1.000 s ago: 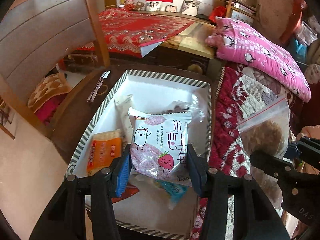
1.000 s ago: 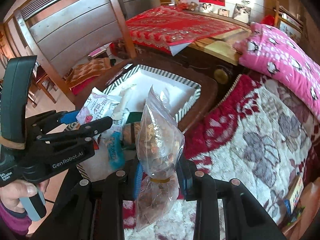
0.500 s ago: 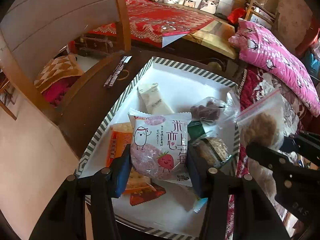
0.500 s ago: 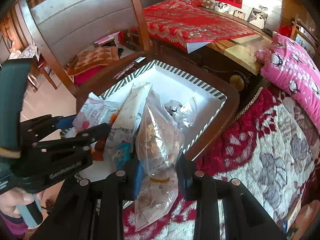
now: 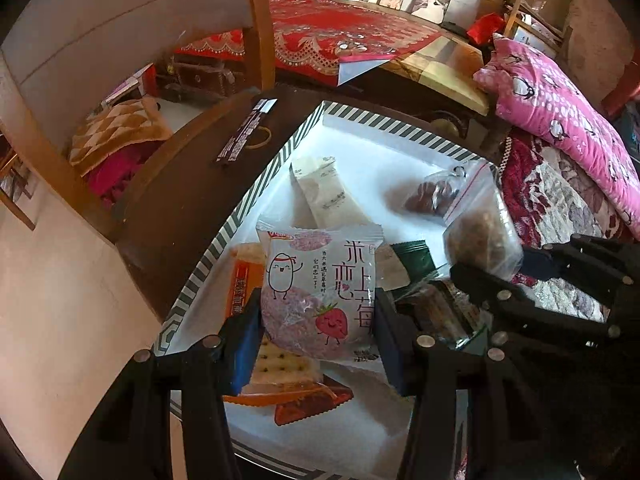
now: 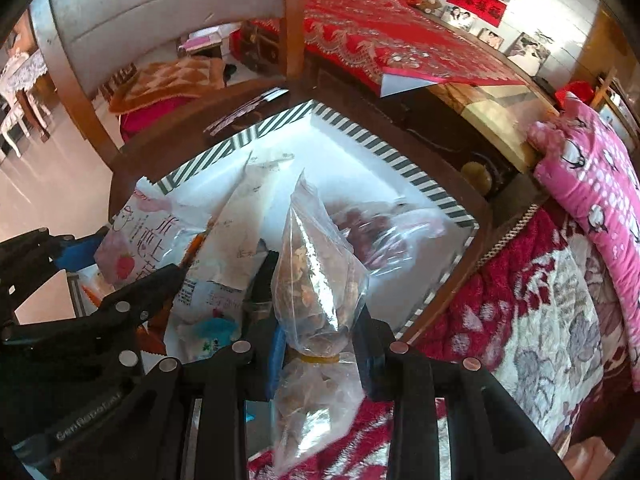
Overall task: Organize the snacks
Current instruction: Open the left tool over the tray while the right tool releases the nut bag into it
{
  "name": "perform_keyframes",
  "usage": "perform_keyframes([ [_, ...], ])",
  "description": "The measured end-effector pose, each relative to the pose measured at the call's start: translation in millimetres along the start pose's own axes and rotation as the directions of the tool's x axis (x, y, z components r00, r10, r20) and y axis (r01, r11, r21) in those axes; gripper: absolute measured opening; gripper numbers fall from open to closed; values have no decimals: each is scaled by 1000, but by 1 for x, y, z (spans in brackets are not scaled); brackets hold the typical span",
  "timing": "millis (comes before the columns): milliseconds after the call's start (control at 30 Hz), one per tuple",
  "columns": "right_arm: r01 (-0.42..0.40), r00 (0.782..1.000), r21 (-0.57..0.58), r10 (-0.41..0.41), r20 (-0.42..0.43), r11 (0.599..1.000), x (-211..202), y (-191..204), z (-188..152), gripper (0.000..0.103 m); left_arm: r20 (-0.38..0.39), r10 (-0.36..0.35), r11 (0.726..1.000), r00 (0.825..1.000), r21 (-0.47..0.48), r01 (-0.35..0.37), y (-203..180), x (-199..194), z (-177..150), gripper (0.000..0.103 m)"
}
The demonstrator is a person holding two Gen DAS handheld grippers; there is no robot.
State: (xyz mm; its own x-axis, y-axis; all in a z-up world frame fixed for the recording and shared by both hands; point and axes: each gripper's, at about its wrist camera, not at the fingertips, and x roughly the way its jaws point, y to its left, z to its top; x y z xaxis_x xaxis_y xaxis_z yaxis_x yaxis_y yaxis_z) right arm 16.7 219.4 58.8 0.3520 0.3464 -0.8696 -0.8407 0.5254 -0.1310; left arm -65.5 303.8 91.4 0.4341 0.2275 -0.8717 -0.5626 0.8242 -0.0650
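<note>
Snacks (image 5: 320, 200) in striped tray (image 5: 248, 204) on dark wood table (image 5: 188, 208), bed (image 5: 560, 200) beside.

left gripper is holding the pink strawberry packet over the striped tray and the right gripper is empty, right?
Not quite: the right gripper is shut on a clear bag of snacks, as the right wrist view shows. The left gripper does hold the pink strawberry packet over the striped tray.

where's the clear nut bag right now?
In the right wrist view the clear bag sits centre frame, clamped in the right hand-held gripper over the near right edge of the striped tray, beside the red blanket.
</note>
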Motion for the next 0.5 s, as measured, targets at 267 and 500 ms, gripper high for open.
perform_keyframes([
  [267, -26, 1000, 51, 26, -2, 998, 1, 1, -4, 41, -15, 7, 1000, 1000, -20, -8, 4, 4, -1, 50],
  [500, -58, 998, 85, 56, 22, 995, -11, -2, -7, 53, -20, 18, 1000, 1000, -22, -19, 4, 3, -2, 52],
])
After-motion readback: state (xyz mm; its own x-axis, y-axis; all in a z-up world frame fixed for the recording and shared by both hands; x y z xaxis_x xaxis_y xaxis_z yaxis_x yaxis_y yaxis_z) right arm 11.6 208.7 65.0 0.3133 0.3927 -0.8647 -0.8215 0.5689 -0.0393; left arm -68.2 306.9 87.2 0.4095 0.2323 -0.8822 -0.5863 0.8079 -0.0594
